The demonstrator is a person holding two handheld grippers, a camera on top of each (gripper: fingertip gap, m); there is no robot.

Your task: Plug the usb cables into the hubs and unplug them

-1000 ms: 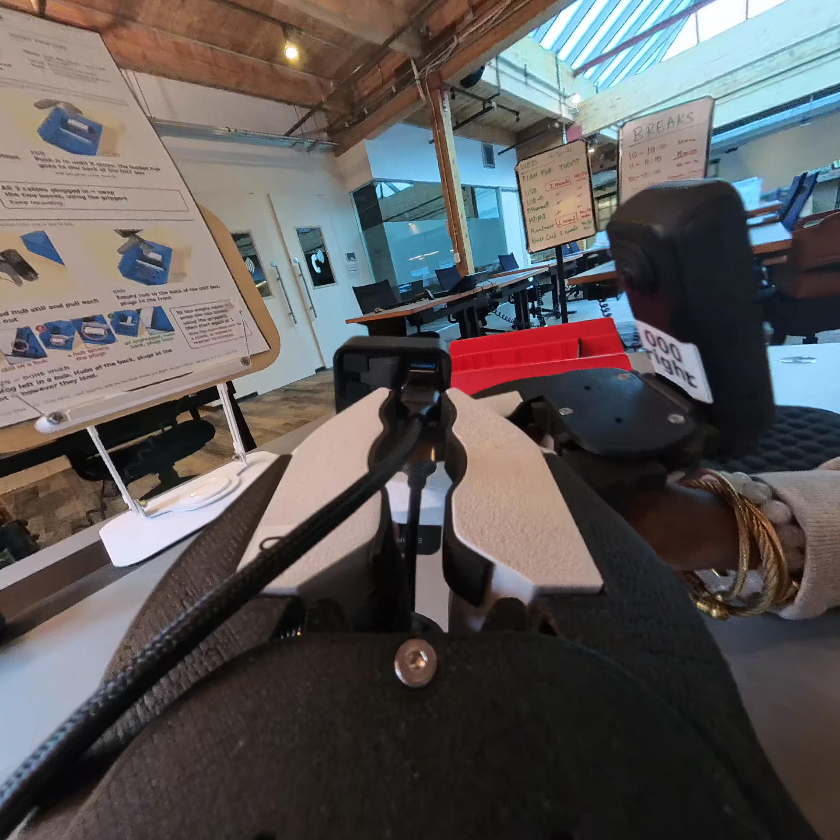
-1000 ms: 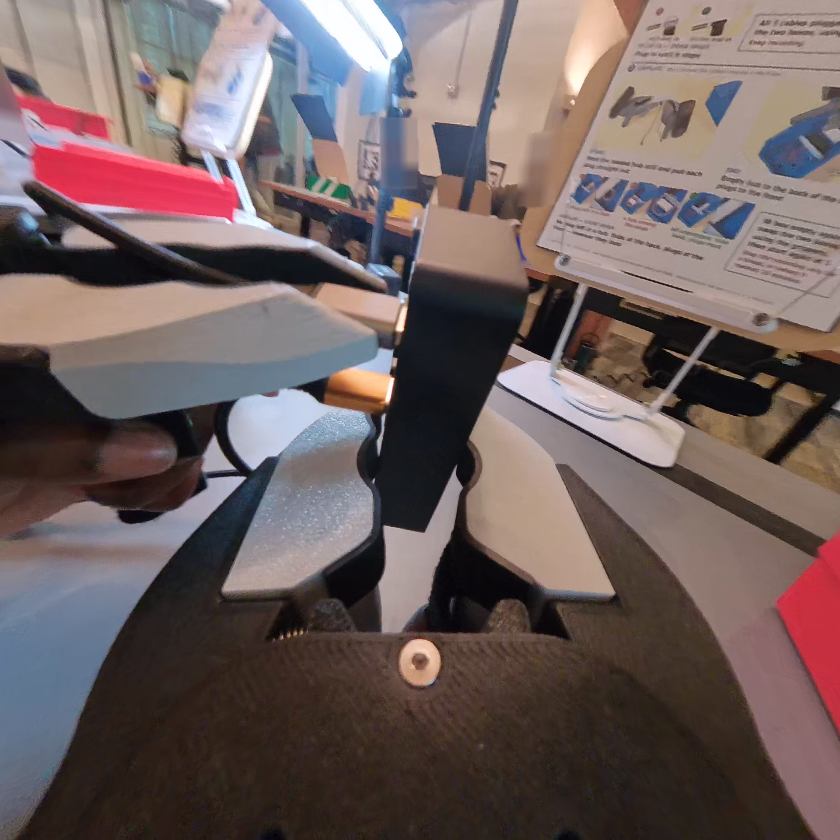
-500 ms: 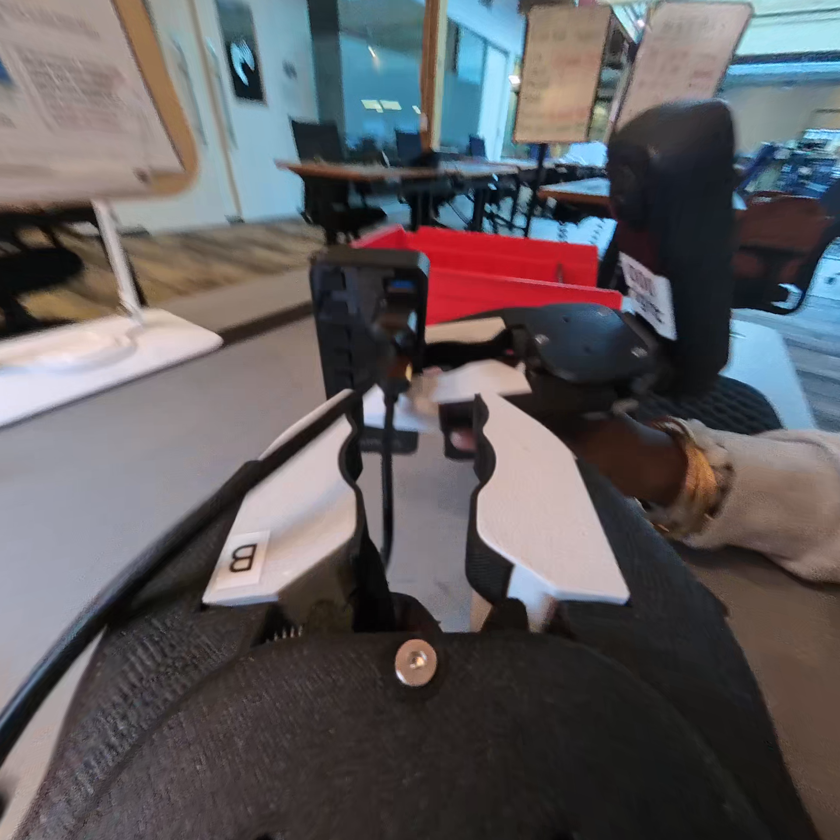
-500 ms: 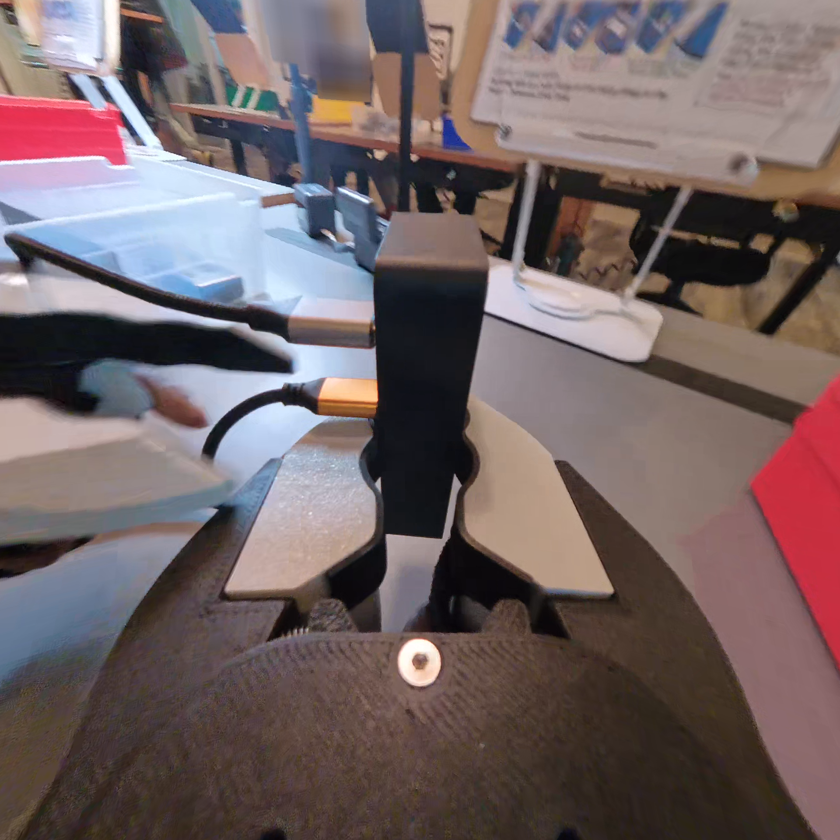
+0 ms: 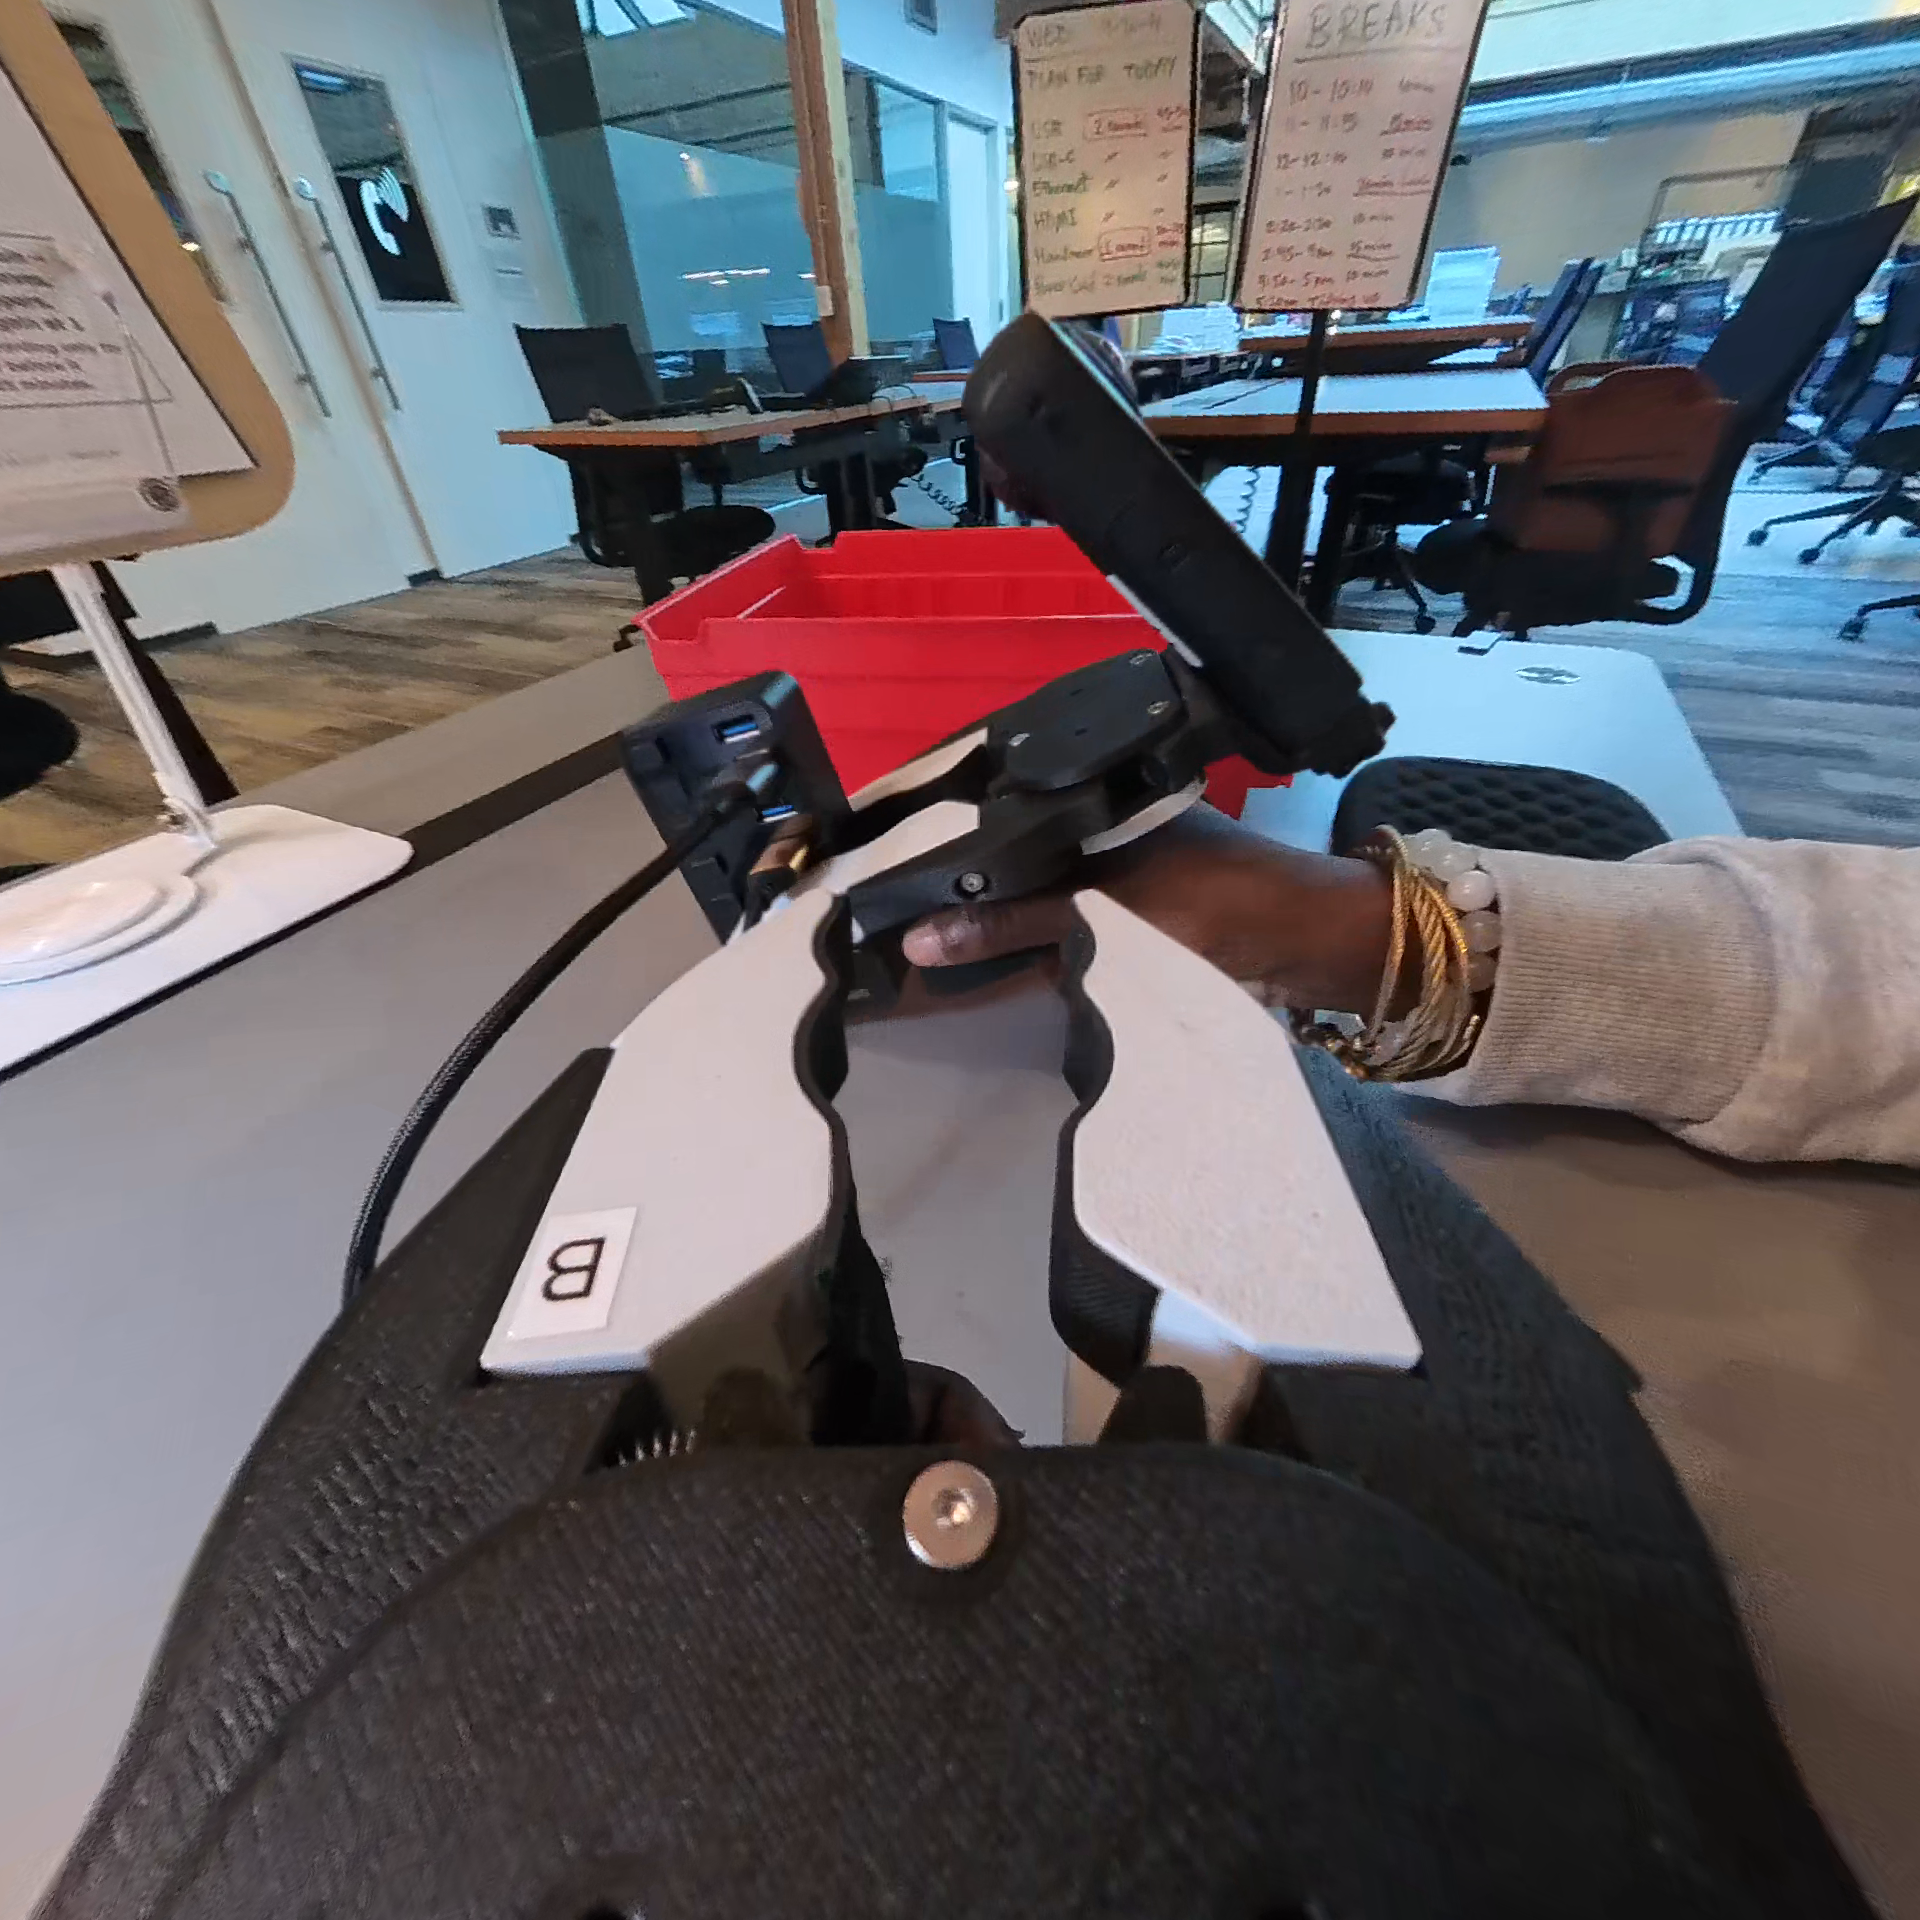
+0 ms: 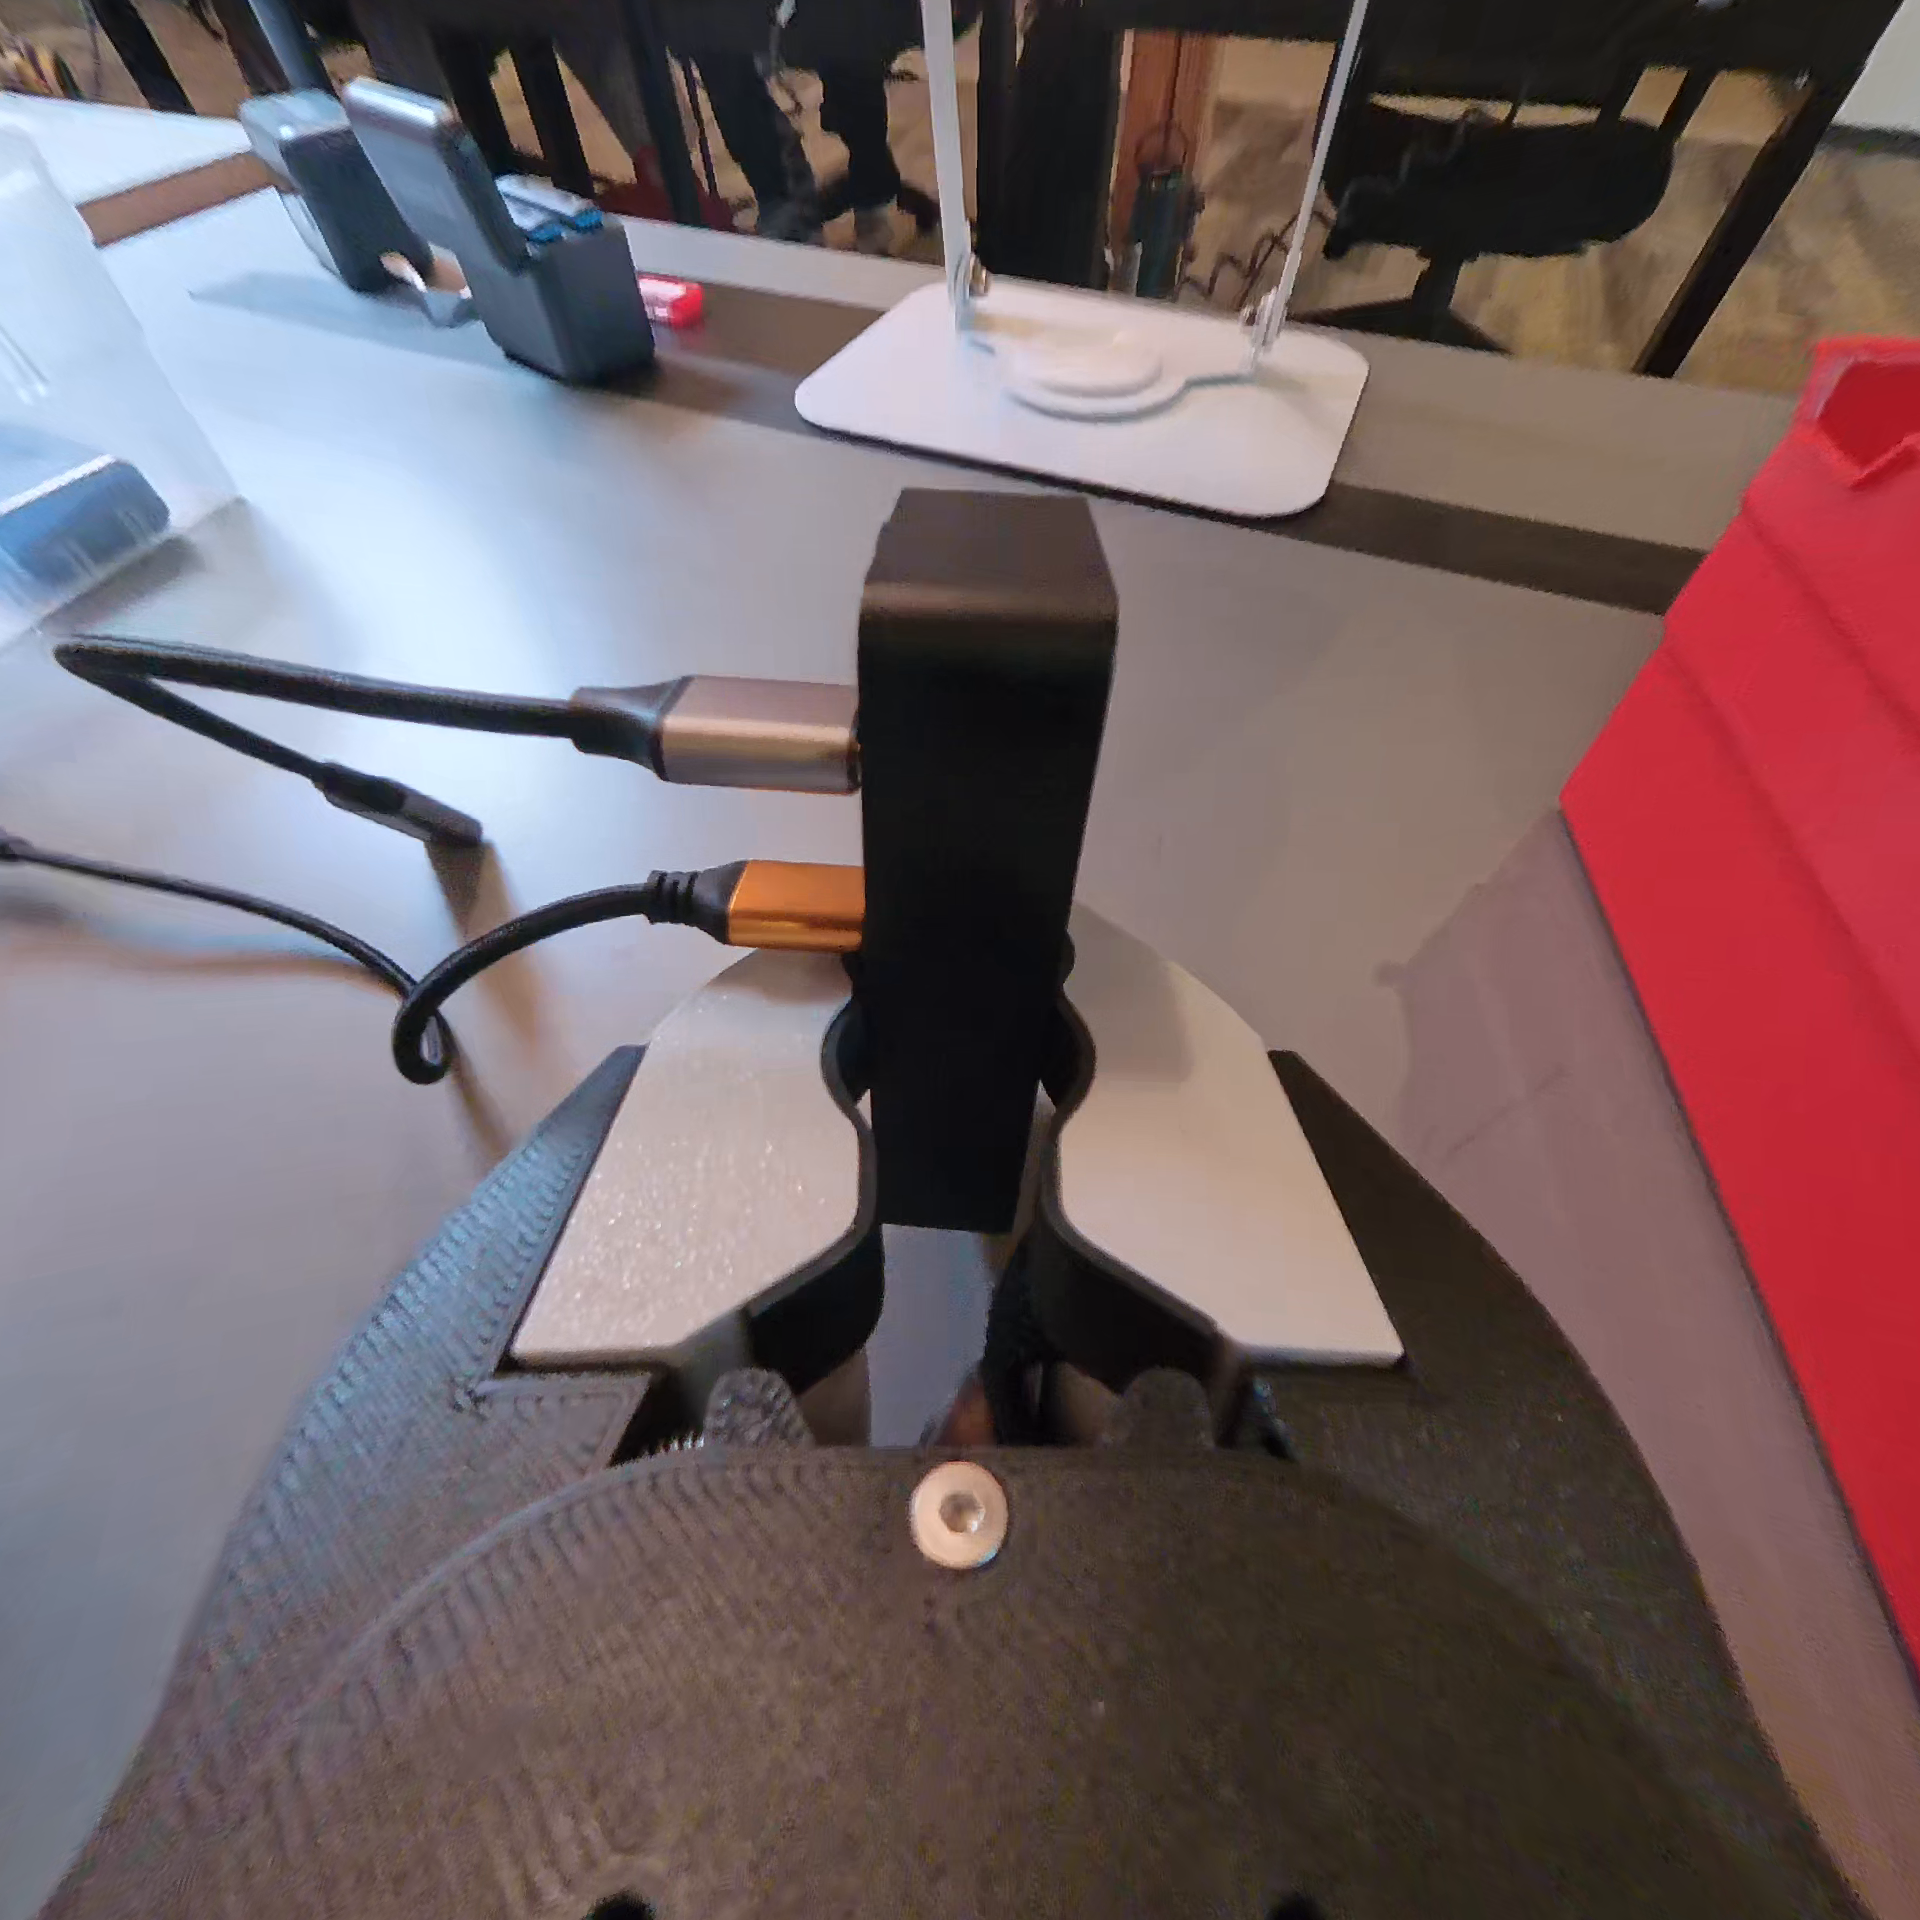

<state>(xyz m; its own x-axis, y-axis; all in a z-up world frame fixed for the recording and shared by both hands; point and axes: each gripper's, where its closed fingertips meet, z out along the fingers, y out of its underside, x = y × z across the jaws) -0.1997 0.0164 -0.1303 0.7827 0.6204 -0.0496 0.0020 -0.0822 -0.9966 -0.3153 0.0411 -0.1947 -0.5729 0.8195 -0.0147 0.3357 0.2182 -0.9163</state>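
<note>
While right claw [image 6: 956,1091] grips hub [image 6: 982,790], red bin [image 6: 1766,831] alongside, stand base [image 6: 1091,436] beyond

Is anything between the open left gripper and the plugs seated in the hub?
Nothing visible blocks it. The left gripper faces the hub across bare table; only the right gripper, clamped on the hub's lower part, sits just beside the orange plug.

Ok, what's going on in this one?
A person is working a handheld gripper in each hand at a grey table. The right gripper is clamped on an upright black USB hub, which has two cables plugged into its side: a grey plug above an orange plug. The left gripper is open and empty, just short of the hub.
</note>
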